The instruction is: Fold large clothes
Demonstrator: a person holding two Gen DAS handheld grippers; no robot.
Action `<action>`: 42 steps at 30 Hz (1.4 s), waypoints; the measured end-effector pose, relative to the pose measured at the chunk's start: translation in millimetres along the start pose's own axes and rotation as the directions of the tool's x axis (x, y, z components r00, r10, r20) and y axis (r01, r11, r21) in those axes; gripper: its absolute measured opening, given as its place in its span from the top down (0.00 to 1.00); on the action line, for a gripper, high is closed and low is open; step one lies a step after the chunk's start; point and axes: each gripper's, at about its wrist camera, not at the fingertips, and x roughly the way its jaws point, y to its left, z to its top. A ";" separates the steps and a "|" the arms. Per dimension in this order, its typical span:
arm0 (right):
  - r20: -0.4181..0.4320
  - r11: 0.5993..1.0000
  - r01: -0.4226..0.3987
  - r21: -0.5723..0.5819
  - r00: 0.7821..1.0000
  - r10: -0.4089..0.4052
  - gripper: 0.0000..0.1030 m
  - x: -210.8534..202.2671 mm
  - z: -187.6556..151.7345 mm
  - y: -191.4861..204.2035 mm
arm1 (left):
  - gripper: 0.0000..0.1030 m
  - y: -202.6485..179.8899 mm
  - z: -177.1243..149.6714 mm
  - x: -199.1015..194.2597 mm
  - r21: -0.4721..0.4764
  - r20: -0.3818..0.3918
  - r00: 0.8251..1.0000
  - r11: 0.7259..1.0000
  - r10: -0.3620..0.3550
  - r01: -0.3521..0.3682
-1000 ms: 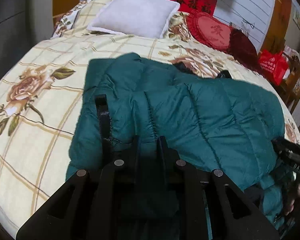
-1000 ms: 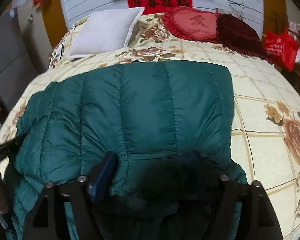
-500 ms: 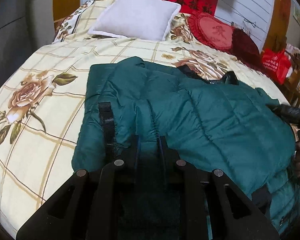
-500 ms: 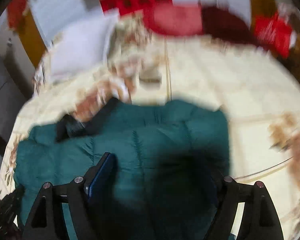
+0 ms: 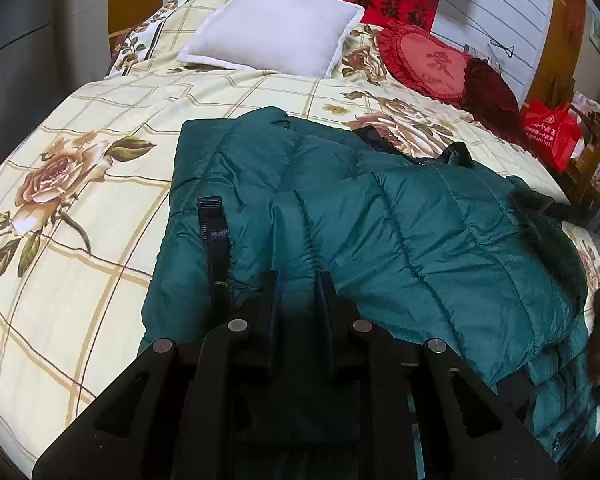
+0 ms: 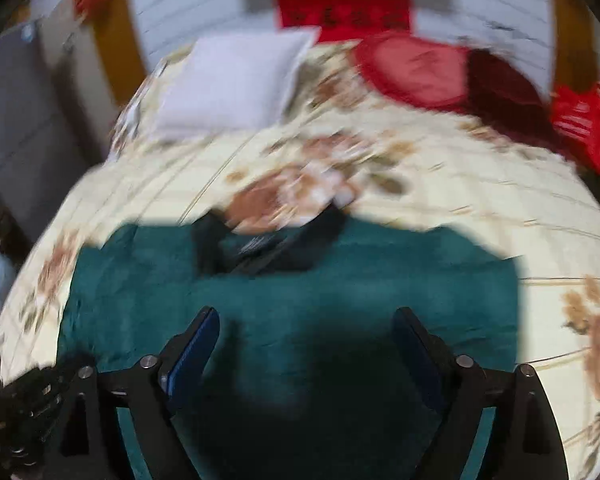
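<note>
I find the green padded jacket [image 5: 400, 232] lying flat on the bed [image 5: 80, 160], below the white pillow [image 5: 276, 28]. My left gripper [image 5: 296, 280] has its jaws nipped on the jacket's near hem. Only the blurred right view shows my right gripper [image 6: 304, 328]: jaws opening, apparently clear above the jacket [image 6: 300, 292], nothing gripped.

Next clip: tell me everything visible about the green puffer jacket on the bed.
The green puffer jacket is dark teal, quilted and shiny, with a black collar lining and a black strap tab. It lies folded on the floral bedspread, its near edge spilling off the bed. The left gripper pinches its hem.
</note>
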 end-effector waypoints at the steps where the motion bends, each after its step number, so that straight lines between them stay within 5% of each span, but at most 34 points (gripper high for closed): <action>1: -0.052 0.999 0.015 -0.038 0.999 -0.017 0.11 17.2 -6.6 10.4 | 0.83 0.7 -0.2 -0.8 -0.003 0.000 1.000 1.000 -0.003 0.003; 3: -0.064 0.996 0.061 -0.065 0.996 -0.065 0.04 35.1 -21.3 16.0 | 0.83 2.6 1.0 -1.7 -0.013 -0.003 1.000 1.000 -0.012 0.012; 6: 0.000 1.000 0.030 -0.009 1.000 -0.030 0.01 34.7 -29.5 5.7 | 0.83 6.1 3.6 -5.5 -0.040 0.005 1.000 0.999 -0.027 0.027; 12: 0.025 0.999 0.021 -0.025 0.999 -0.020 0.01 29.6 -35.1 4.6 | 0.83 6.1 12.8 -45.7 -0.056 0.194 0.973 0.989 -0.122 0.135; 14: 0.045 0.998 0.053 -0.038 0.998 -0.051 0.01 21.2 -35.4 9.6 | 0.83 -2.1 12.9 -33.4 -0.020 0.131 0.978 0.986 -0.159 0.163; 17: 0.098 0.996 0.077 -0.045 0.993 -0.073 0.01 -4.8 -41.2 12.9 | 0.83 -4.8 2.6 1.9 -0.012 -0.005 0.994 0.994 -0.106 0.106; 22: 0.136 0.996 0.085 -0.013 0.987 -0.083 0.01 -53.8 -62.8 -17.3 | 0.83 -2.5 3.1 1.9 -0.025 -0.025 0.994 0.994 -0.111 0.110; 26: -0.062 0.998 0.012 0.063 0.998 -0.008 0.00 -25.0 -92.7 -57.3 | 0.83 -7.3 -2.4 0.5 0.007 -0.016 0.996 0.996 -0.091 0.091; 28: -0.013 0.995 -0.026 0.095 1.000 0.027 0.00 -27.6 -98.5 -65.6 | 0.83 -8.7 -3.3 1.1 0.020 -0.012 0.997 0.997 -0.080 0.080; 33: 0.025 0.996 0.066 0.059 0.997 -0.068 0.01 -44.2 -89.6 -50.3 | 0.83 -2.9 -0.1 -10.0 -0.028 0.021 0.994 0.994 -0.103 0.104; 38: 0.175 1.000 0.004 0.003 0.985 -0.004 0.01 -72.9 -79.6 -19.6 | 0.83 -6.1 0.0 -9.2 -0.012 0.013 0.996 0.996 -0.094 0.094; 42: 0.032 0.997 0.039 -0.072 0.999 -0.037 0.00 -25.1 -85.0 0.0 | 0.83 -12.0 -4.6 -1.4 0.022 -0.001 0.998 0.997 -0.069 0.069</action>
